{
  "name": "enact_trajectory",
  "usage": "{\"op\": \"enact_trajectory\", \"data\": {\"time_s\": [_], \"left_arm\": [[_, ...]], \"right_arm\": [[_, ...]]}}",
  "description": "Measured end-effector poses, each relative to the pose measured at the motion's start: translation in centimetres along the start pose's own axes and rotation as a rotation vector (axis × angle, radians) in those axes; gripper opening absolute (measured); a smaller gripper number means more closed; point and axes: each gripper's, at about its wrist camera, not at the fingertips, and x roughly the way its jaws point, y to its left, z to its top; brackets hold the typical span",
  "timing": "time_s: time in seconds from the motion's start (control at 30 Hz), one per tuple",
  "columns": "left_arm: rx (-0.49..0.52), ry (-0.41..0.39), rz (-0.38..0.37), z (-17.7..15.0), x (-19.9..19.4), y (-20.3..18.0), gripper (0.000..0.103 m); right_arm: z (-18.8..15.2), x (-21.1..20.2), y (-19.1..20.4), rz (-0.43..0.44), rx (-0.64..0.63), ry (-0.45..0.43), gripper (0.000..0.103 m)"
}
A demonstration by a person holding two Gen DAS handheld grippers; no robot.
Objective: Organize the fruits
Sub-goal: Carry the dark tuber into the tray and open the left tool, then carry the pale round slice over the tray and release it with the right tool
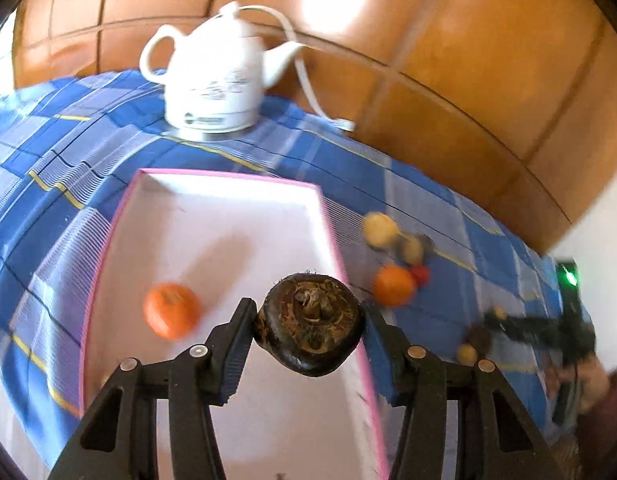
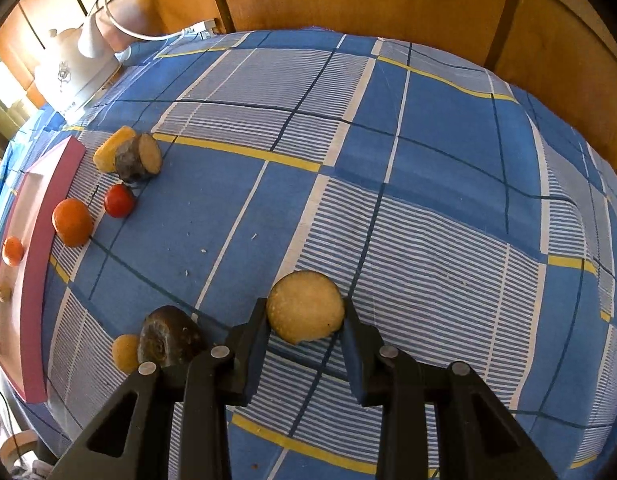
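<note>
Black two-finger left gripper (image 1: 308,322) fills the bottom of the left wrist view, clamped on a dark brown, rough-skinned round fruit (image 1: 310,320), pads pressing both its sides. Fruit hangs over the lower right edge of the shallow white cardboard tray with a pink rim (image 1: 124,216). Inside the tray: one orange tangerine (image 1: 171,310), lower left of centre; rest of the visible tray floor is bare white.

Right wrist view, bottom centre: black right gripper (image 2: 304,314) closed on a pale yellow cut fruit piece with a thin dark rind (image 2: 305,306), both pads against it, just above the blue plaid tablecloth (image 2: 428,160).

Only the left view shows the tray interior in full and the white ceramic kettle (image 1: 212,76) whole, upper centre, on its base with a white cord. It also catches the right gripper, blurred, at the right edge, with a sleeve below it.

Only the right view shows the loose fruit sharply: a second orange tangerine (image 2: 71,222) touching the tray's outer wall, a small red tomato (image 2: 119,200) just beside it, a yellow slice (image 2: 108,152) touching a dark-skinned cut chunk (image 2: 138,158) at upper left, and a dark brown chunk (image 2: 170,338) with a small yellow piece (image 2: 125,353) at lower left. Tray sits edge-on at the left, tangerine inside, and a small tan bit below it, too small to tell.
</note>
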Motion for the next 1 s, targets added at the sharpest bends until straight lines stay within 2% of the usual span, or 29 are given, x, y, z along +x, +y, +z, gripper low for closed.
{"op": "enact_trajectory", "data": {"time_s": [0.27, 0.33, 0.43, 0.7, 0.87, 1.0], "left_arm": [[-0.063, 0.025, 0.042, 4.1, 4.0, 2.7, 0.052], [-0.061, 0.024, 0.064, 4.6, 4.5, 2.9, 0.058], [-0.043, 0.013, 0.088, 4.7, 4.1, 2.5, 0.059], [-0.017, -0.048, 0.247, 1.5, 0.4, 1.6, 0.061], [0.006, -0.066, 0.286, -1.3, -1.8, 1.2, 0.062], [0.02, -0.094, 0.288, -2.8, -3.6, 0.6, 0.066]], "right_arm": [[0.0, 0.1, 0.3, -0.006, -0.005, 0.0, 0.034], [0.0, 0.1, 0.3, -0.003, -0.006, -0.002, 0.034], [0.0, 0.2, 0.5, -0.005, -0.01, -0.003, 0.034], [0.2, 0.3, 0.9, -0.022, -0.015, 0.002, 0.034], [0.2, 0.5, 1.5, -0.035, -0.024, 0.003, 0.034], [0.1, 0.5, 1.9, -0.043, -0.031, 0.0, 0.034]]}}
